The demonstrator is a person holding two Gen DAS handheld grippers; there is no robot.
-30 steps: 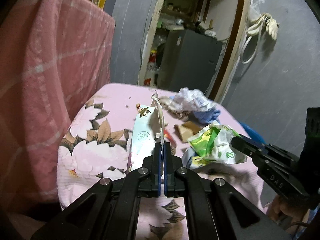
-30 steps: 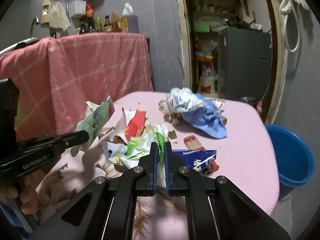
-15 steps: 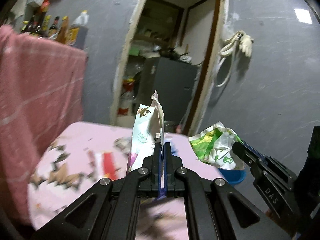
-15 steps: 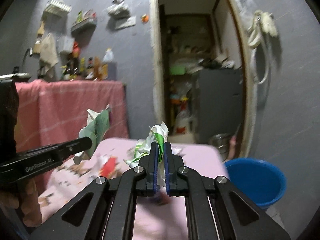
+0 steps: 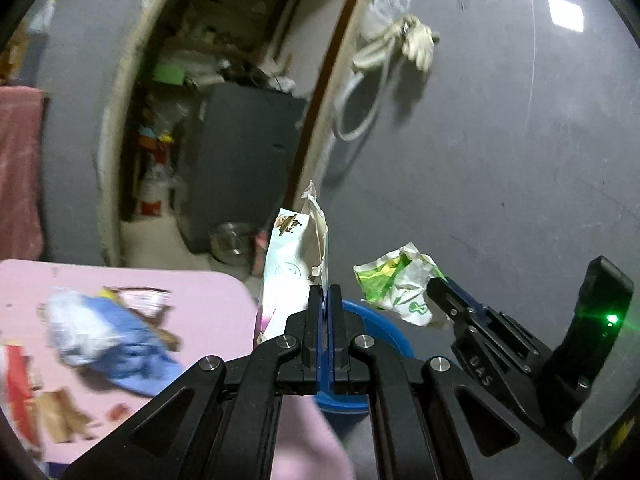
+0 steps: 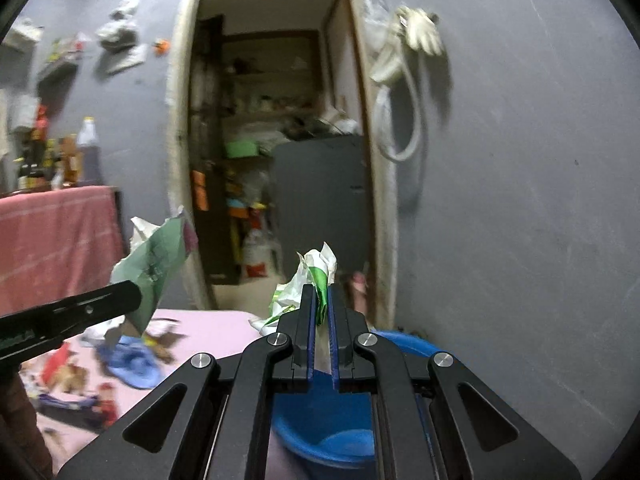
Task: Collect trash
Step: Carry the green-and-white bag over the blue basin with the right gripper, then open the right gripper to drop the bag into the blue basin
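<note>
My left gripper (image 5: 328, 300) clamps white carton (image 5: 294, 256), right gripper (image 6: 320, 304) clamps green wrapper (image 6: 316, 276), blue bucket (image 6: 320, 432) at 6 o'clock

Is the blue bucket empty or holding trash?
Cannot tell. Only parts of the bucket show behind the right gripper; the visible inside looks bare.

- the blue bucket (image 6: 332, 436) sits mostly hidden behind the black gripper body at the lower middle of the frame.
- litter on the pink surface (image 5: 208, 300), lower left, is smeared; the blue crumple (image 5: 120, 352) cannot be identified.
- print on the white carton (image 5: 294, 272) is too small to read.
- shelves inside the doorway (image 6: 272, 120) are blurred.
</note>
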